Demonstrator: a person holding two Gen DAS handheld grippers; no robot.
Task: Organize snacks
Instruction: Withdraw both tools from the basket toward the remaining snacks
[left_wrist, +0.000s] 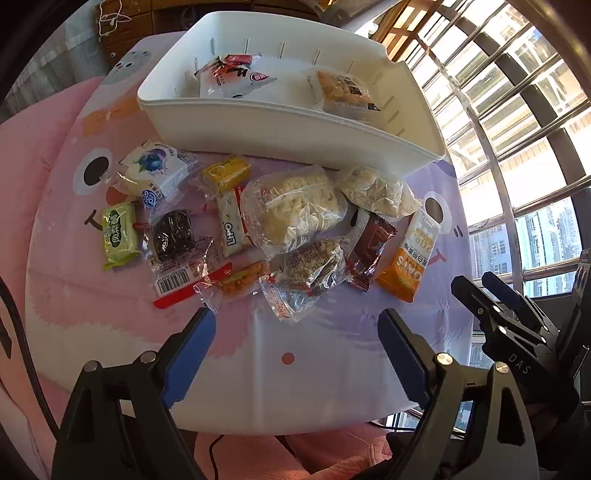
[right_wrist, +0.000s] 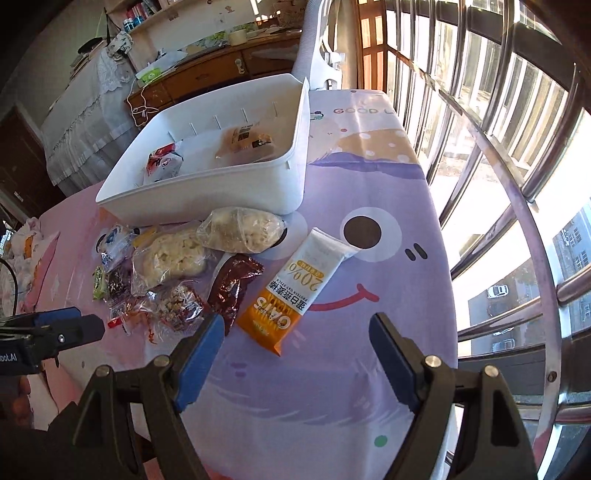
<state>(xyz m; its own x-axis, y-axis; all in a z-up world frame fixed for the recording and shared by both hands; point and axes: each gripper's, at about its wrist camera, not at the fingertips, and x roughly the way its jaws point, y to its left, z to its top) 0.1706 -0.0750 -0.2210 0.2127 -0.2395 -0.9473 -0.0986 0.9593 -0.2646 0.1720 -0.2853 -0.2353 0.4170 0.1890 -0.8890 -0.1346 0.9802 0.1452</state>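
Both my left gripper (left_wrist: 297, 326) and right gripper (right_wrist: 297, 332) hang wide open, empty. That snack pile (left_wrist: 255, 225) overlaps, so I might snag two crinkly wrappers at once.

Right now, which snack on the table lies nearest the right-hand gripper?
The orange-and-white oat bar. It lies apart from the pile, its orange end just ahead of the open right gripper.

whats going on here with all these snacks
A person is sorting snacks with a gripper in each hand. Two packets already lie in the white bin; about a dozen others are piled on the cartoon tablecloth in front of it. The left gripper and the right gripper are both open and empty, the right one just short of the orange oat bar.
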